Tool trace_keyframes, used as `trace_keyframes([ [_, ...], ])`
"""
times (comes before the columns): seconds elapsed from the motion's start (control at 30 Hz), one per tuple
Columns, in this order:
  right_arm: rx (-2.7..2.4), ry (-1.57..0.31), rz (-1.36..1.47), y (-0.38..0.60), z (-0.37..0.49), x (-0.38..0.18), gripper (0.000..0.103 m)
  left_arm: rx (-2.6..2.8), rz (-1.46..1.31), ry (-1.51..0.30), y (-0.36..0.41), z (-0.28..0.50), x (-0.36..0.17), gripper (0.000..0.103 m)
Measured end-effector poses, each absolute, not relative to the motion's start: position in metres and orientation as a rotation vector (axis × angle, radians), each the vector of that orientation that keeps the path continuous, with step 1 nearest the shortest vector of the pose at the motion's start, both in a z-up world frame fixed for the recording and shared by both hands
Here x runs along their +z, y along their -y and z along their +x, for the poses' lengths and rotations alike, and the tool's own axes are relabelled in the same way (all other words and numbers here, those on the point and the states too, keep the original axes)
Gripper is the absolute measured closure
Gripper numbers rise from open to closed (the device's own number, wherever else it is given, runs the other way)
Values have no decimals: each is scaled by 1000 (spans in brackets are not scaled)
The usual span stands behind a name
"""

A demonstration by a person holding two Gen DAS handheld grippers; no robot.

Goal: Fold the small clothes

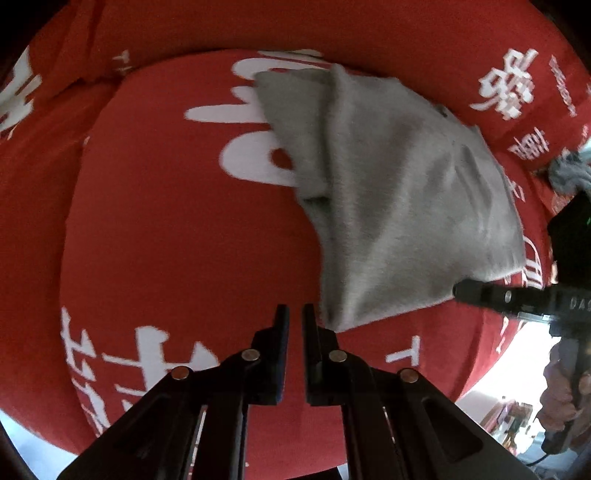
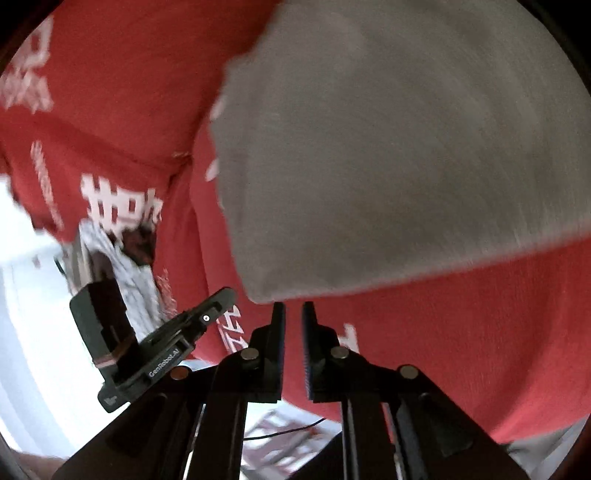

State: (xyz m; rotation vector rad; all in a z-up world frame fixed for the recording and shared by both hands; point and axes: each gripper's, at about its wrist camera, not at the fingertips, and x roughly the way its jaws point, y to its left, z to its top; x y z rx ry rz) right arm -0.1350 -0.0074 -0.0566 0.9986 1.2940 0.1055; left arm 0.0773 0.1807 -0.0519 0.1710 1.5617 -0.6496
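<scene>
Domestic interior, probably a living room or bedroom. The work surface is a soft, rounded cushion under a red cover (image 1: 177, 229) printed with large white characters, with a second red-covered cushion (image 1: 332, 33) behind it. A cluttered room corner (image 1: 513, 413) shows at lower right, blurred, and loose laundry (image 1: 569, 173) lies at the edge.

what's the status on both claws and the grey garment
Left claw shut, empty, beside the grey garment. Right claw shut, empty at its corner. Garment lies folded on the red cloth. Nothing in the way.
</scene>
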Motion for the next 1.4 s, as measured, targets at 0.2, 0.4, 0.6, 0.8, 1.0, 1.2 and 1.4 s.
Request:
trace_keyframes([
  [0.2,119,-1296,862,-27,-75,-64,92,-544,200,-1571,-200,85,-59,96],
  [0.4,155,-1378,817,-61,-75,-94,92,-468,211,-1525,-212,88,-56,4],
  [0.6,191,-1451,864,-61,-100,-96,92,-446,237,-1535,-209,92,-55,4],
  [0.8,70,-1407,830,-13,-129,-64,92,-428,147,-1561,-200,101,-54,4],
  [1.0,-246,-1308,667,83,-166,-22,62,-488,174,-1523,-173,99,-41,4],
  [1.2,-656,-1251,586,199,-208,-13,62,-474,179,-1519,-157,97,-38,4],
  [1.4,-664,-1330,697,243,-223,-46,90,-465,176,-1525,-145,96,-38,4],
])
